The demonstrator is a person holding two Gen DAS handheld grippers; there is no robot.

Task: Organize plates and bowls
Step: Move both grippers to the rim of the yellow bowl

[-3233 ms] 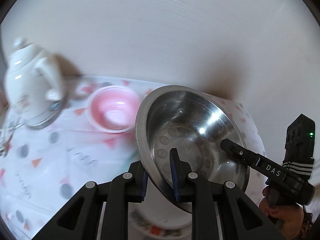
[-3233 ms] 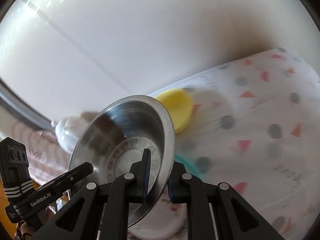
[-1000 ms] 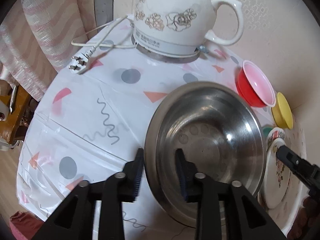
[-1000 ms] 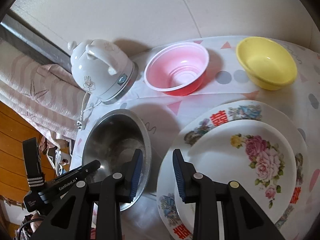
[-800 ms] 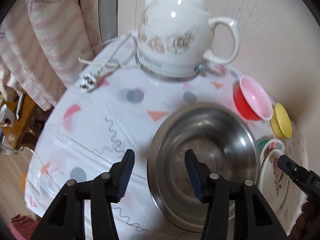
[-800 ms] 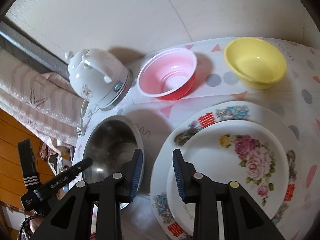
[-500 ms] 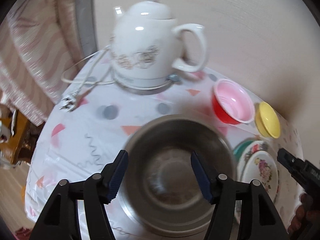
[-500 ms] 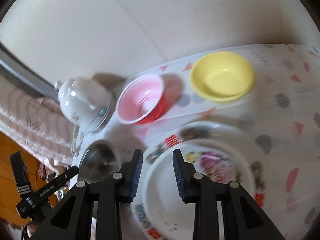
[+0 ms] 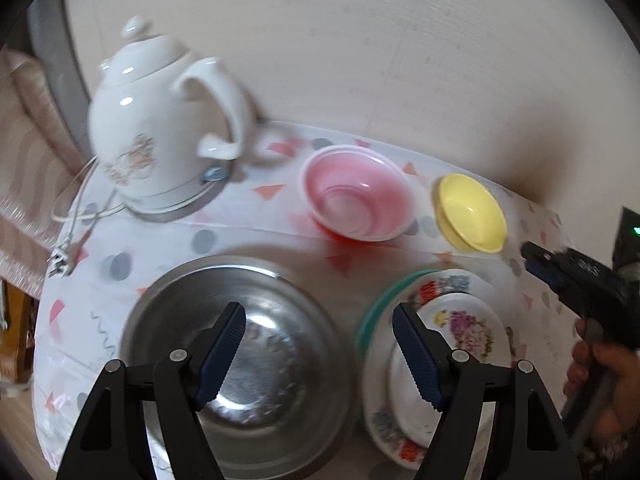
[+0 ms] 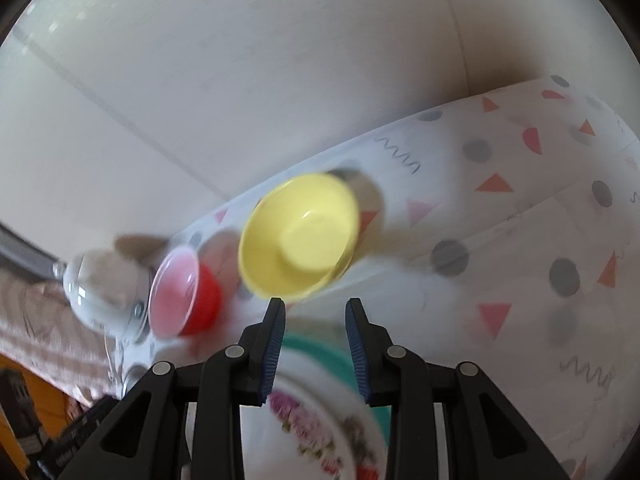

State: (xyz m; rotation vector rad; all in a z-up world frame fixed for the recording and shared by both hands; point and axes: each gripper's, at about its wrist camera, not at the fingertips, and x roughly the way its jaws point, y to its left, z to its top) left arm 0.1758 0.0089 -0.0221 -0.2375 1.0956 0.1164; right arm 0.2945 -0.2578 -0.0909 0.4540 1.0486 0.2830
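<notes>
Steel bowl [image 9: 256,364]: upright on patterned cloth [image 9: 224,220], beneath left gripper [image 9: 318,352], jaws spread wide, just been opening, pads clear of rim. Red bowl [image 9: 356,196] and yellow bowl [image 9: 470,212]: side by side near wall, apart. Stack of 3 plates [image 9: 444,344], floral on top, green rim lowest: just right of steel bowl. White kettle [image 9: 160,136]: back left, on base. Right gripper [image 10: 316,344]: jaws parted, holding nothing, above plates' far edge, short of yellow bowl.
</notes>
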